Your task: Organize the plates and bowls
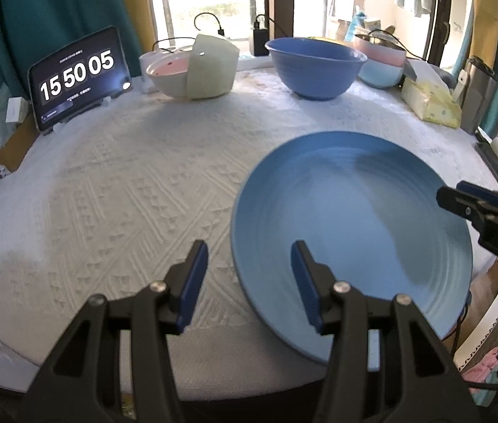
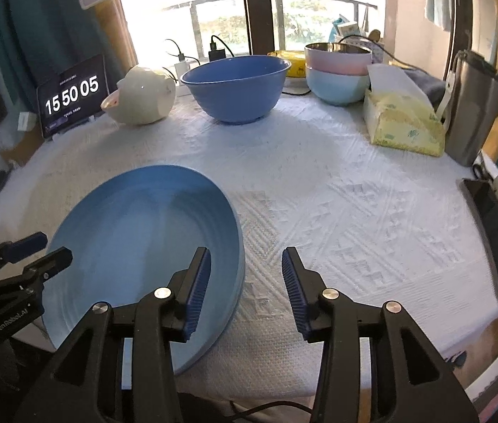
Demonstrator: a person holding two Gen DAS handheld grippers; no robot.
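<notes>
Blue plate [image 1: 351, 232] lies flat at the bench's [image 1: 125, 194] near edge. Left tongs [image 1: 249, 261] straddle its rim, parted, pads clear; right tongs [image 2: 245, 264] straddle the opposite rim, parted, gripping nothing.

Your plate [image 1: 347, 232] lies at the near edge of the table [image 1: 125, 194]. Behind it stands a bowl [image 1: 316, 67], with a tilted bowl [image 1: 210, 67] to its left and two stacked bowls [image 1: 381, 60] to its right.
</notes>
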